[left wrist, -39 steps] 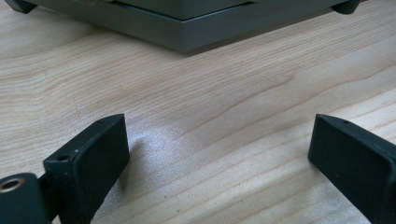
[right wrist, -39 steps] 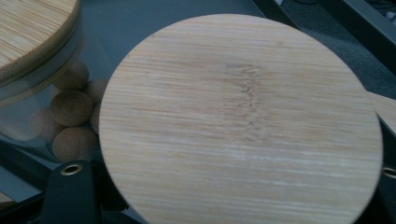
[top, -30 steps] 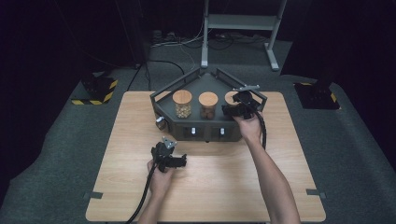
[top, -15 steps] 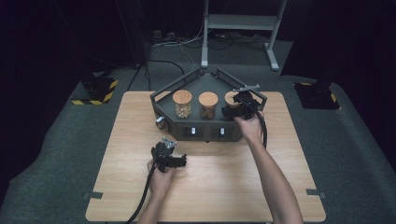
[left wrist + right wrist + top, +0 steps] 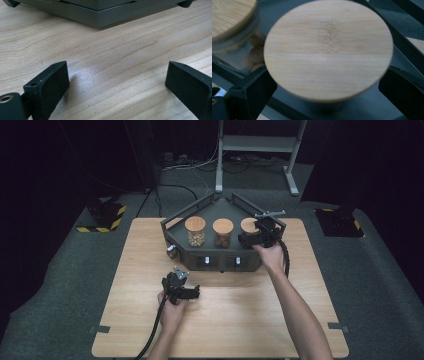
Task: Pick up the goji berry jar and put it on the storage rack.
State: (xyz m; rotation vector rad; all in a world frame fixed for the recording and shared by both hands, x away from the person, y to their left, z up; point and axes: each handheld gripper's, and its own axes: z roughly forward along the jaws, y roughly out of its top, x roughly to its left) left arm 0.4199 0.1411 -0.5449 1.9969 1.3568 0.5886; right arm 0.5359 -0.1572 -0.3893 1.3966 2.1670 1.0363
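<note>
Two grippers at a jar tray on a wooden worktop [image 5: 125, 320].
The left gripper [image 5: 182, 290] rests on bare wood, jaws wide apart; the right gripper [image 5: 255, 237] brackets the rightmost jar [image 5: 328, 50] in the tray [image 5: 175, 222], jaws open either side of its lid.

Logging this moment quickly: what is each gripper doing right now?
Left gripper: open, holding nothing, over the table.
Right gripper: open, jaws either side of a jar lid, not clamped.
</note>
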